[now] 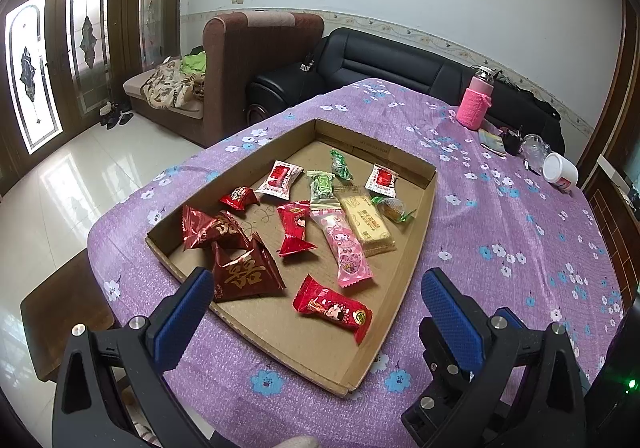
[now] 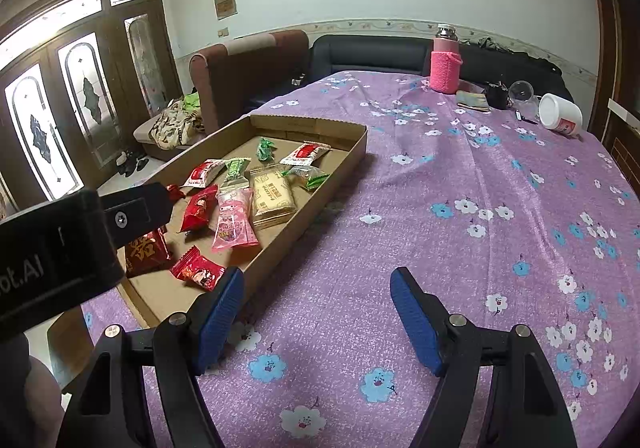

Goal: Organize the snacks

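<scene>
A shallow cardboard tray (image 1: 420, 215) sits on the purple flowered tablecloth and holds several wrapped snacks: dark red pyramid packs (image 1: 240, 272), red candies (image 1: 332, 308), a pink packet (image 1: 344, 244), a beige biscuit pack (image 1: 366, 221) and green candies (image 1: 322, 185). My left gripper (image 1: 316, 288) is open and empty, hovering over the tray's near end. My right gripper (image 2: 316, 284) is open and empty above bare cloth, right of the tray (image 2: 352, 151). The left gripper's black body (image 2: 72, 240) hides part of the tray in the right wrist view.
At the table's far right stand a pink knit-covered bottle (image 1: 476, 103), a small book (image 1: 492, 139), a black object (image 1: 512, 141), a clear cup (image 1: 534, 147) and a tipped white jar (image 1: 560, 169). Sofas (image 1: 384, 63) stand behind the table. Tiled floor lies left.
</scene>
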Demonstrator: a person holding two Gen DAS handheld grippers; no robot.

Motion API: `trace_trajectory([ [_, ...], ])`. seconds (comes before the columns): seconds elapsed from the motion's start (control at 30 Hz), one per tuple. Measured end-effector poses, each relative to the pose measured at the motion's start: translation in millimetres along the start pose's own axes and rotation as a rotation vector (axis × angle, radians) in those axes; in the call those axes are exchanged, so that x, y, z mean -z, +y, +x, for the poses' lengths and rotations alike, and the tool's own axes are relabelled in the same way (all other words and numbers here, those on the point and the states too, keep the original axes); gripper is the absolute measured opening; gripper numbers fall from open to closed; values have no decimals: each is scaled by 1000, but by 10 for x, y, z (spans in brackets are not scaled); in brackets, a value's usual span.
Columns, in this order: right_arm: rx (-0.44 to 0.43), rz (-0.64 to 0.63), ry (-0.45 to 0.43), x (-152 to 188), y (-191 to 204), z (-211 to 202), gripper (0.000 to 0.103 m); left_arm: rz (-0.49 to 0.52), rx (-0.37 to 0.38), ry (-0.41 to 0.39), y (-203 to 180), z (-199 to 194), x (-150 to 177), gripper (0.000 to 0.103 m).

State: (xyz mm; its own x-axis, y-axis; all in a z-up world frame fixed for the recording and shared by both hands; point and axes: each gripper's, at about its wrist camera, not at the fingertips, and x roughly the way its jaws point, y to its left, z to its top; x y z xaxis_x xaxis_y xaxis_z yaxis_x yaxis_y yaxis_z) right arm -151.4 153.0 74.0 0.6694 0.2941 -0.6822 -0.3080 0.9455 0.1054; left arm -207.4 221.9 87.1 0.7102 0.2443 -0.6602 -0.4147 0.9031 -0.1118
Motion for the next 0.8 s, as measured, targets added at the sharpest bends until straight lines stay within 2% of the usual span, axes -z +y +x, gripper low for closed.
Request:
trace_trajectory([
  [0.8,-2,-2,3,11,18,-5,80,-4,4,6,17,7,11,103],
])
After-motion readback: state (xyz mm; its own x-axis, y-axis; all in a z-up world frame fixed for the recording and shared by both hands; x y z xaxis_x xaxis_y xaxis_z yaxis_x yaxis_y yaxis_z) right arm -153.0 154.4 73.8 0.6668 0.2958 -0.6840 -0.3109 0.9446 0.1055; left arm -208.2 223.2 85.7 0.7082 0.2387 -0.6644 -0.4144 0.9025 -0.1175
